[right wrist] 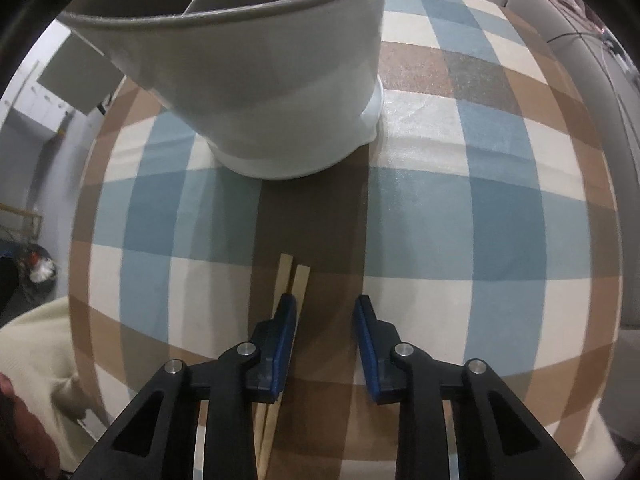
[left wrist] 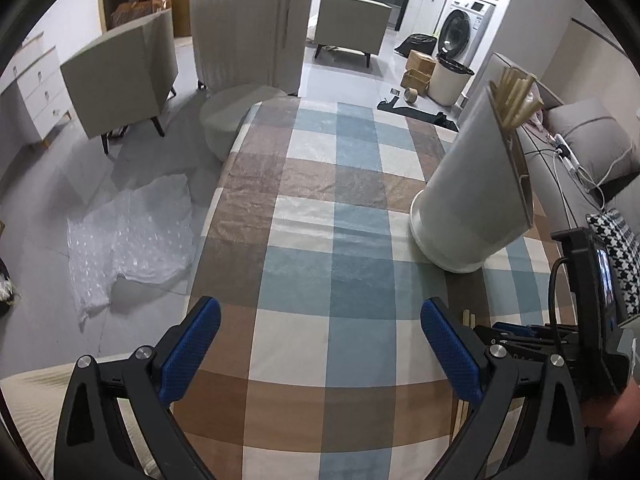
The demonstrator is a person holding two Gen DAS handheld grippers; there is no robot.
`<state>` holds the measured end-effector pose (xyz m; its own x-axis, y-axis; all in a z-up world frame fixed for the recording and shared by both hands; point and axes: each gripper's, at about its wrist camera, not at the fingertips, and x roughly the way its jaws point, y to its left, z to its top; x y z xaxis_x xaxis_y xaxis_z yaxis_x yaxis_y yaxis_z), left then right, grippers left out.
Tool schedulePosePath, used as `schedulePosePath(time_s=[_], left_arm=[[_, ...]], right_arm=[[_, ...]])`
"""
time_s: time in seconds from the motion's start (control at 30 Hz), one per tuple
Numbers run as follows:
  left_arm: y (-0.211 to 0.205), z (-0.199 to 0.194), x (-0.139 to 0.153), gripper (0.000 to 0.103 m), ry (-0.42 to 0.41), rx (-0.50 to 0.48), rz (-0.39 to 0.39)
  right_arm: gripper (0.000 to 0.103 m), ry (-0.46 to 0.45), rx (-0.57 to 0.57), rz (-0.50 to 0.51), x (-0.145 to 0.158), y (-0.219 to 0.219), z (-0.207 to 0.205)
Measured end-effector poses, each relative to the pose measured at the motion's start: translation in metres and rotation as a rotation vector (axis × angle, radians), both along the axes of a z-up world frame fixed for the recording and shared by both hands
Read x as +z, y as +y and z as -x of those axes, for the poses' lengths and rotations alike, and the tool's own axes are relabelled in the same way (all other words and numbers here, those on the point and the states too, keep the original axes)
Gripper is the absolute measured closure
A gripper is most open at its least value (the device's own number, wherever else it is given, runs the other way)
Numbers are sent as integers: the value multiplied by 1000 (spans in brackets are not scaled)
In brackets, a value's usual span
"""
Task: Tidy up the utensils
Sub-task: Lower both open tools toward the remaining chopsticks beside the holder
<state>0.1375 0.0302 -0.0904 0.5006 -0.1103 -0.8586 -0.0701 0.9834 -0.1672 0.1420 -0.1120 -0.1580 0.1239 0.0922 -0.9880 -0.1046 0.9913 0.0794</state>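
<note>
Right gripper (right wrist: 326, 320) fingers apart, chopsticks (right wrist: 294, 278) apparently beneath

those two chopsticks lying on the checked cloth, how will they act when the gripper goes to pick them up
The chopsticks look thin, straight and wooden, so probably stiff and light. Lying flat and close together on the soft checked cloth, they may roll or split apart when pinched. The right gripper is open with one finger over them, so a grab might catch only one.
</note>
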Motion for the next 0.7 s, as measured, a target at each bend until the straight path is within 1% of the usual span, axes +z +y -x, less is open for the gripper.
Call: schedulePosePath(time_s=[0.17, 0.37, 0.57, 0.6, 0.63, 0.7], left_arm=[[9, 1, 2, 5, -15, 43, 9], [12, -1, 0, 5, -3, 46, 17], [11, -1, 0, 5, -9, 29, 8], [12, 0, 0, 5, -8, 29, 9], [12, -1, 0, 5, -7, 31, 12], [13, -1, -1, 5, -3, 33, 16]], right_arm=[[74, 9, 25, 41, 1, 7, 3], [76, 5, 46, 74, 3, 15, 6], [77, -13, 38, 77, 4, 15, 12], [75, -8, 31, 75, 4, 12, 14], [76, -9, 23, 56, 4, 10, 16], [76, -10, 18, 48, 4, 6, 21]])
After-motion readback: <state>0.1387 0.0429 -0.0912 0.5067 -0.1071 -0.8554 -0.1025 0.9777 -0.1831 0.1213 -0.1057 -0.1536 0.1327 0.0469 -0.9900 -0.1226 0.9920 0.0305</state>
